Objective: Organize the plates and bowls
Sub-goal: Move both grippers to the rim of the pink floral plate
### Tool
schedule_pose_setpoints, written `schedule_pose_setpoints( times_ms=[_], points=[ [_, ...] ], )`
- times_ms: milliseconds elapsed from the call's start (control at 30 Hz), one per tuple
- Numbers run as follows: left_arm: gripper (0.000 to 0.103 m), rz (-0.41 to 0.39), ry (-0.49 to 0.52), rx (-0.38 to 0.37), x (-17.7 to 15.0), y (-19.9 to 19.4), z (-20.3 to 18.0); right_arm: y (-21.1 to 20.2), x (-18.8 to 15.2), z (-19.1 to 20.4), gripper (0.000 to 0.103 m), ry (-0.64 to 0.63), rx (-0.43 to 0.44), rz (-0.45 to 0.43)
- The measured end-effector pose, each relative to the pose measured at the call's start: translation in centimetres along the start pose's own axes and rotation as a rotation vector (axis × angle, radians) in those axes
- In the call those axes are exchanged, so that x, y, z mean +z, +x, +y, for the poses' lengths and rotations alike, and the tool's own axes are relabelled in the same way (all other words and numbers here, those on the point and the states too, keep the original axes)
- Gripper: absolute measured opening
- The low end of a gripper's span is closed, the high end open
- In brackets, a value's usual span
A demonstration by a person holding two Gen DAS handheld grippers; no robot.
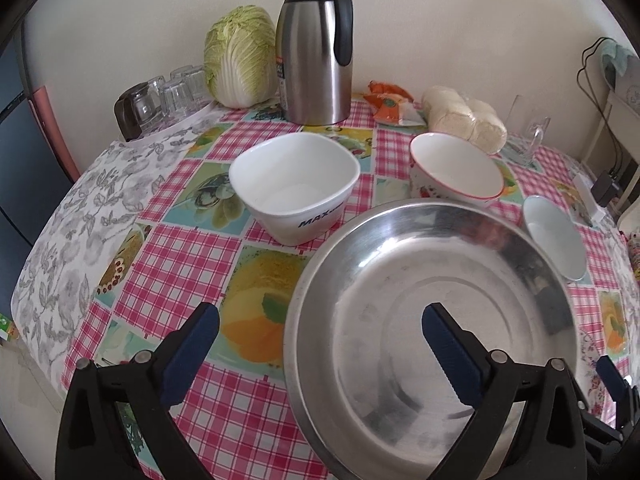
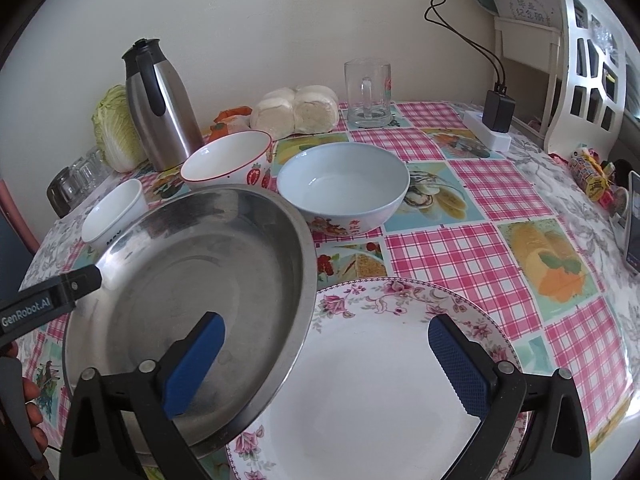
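Note:
A steel plate (image 1: 432, 304) sits at the table's near edge and also shows in the right wrist view (image 2: 192, 280), overlapping a floral-rimmed white plate (image 2: 380, 380). My left gripper (image 1: 320, 344) is open, its fingers straddling the steel plate's left rim. My right gripper (image 2: 326, 364) is open, straddling the steel plate's right rim above the floral plate. Behind stand a white square bowl (image 1: 296, 184), a strawberry bowl (image 1: 456, 172) and a pale blue bowl (image 2: 344, 184).
A steel thermos jug (image 1: 316, 48), a cabbage (image 1: 240, 56), several glasses (image 1: 168, 96), wrapped buns (image 1: 464, 116) and a glass mug (image 2: 368, 96) line the table's back. A power strip with charger (image 2: 492, 120) and a phone (image 2: 634, 224) lie at the right.

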State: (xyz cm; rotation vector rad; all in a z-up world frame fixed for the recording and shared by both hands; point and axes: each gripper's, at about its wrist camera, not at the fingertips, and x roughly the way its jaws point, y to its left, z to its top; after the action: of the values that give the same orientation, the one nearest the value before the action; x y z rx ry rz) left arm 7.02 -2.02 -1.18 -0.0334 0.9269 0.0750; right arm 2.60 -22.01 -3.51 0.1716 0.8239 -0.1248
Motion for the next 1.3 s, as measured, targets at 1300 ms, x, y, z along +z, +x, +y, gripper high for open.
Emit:
schedule_pose_setpoints(
  times_ms=[1300],
  points=[
    [0.101, 0.028, 0.125, -0.289, -6.7, -8.8, -11.8, -5.6, -2.1, -13.3, 0.103, 0.344, 0.027, -0.013]
  ],
)
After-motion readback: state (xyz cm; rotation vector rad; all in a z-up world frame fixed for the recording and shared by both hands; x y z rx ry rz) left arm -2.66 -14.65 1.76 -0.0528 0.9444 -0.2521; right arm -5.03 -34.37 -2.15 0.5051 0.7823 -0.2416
